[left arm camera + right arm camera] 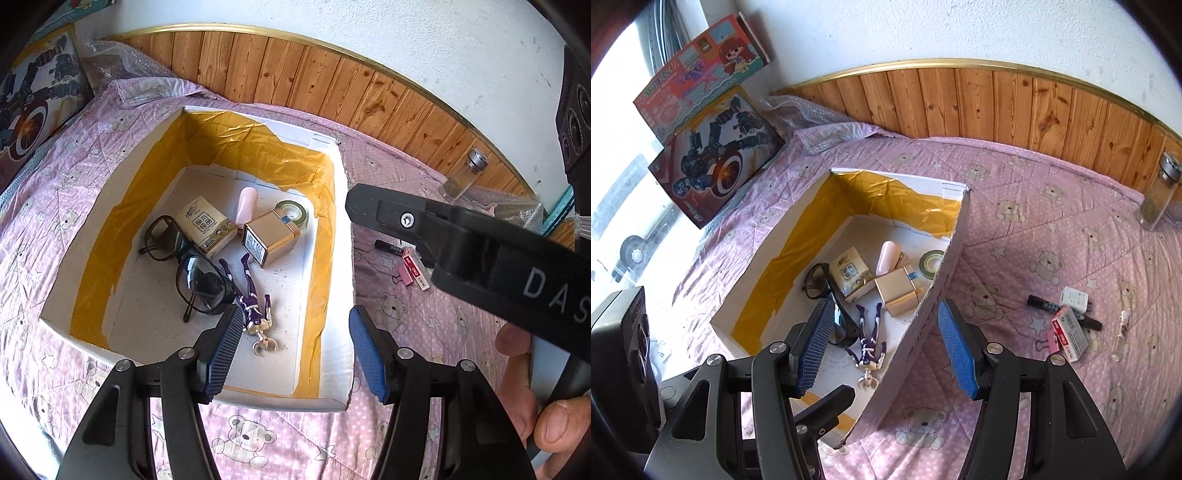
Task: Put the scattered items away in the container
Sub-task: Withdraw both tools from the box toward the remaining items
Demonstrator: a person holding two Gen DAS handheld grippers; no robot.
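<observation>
A bed [1015, 206] spread with a pink bear-print quilt is seen against a wood-panelled wall, and a white cardboard box [334, 400] lined with yellow tape is set on it. The left tool [293, 354] is held released and empty, its blue pads spread over the box's near edge. Just ahead of it, inside the box, sunglasses [195, 273], a purple figure [253, 302], a gold tin [271, 238], a tissue pack [205, 225] and a tape roll [293, 212] are seen. The right tool [882, 350] is likewise released, astride the box's right wall. To its right, a black marker [1045, 304], small boxes [1071, 332] and a pink clip [1052, 341] are left on the quilt; farther off, a glass jar [1158, 192] is stood by the wall.
</observation>
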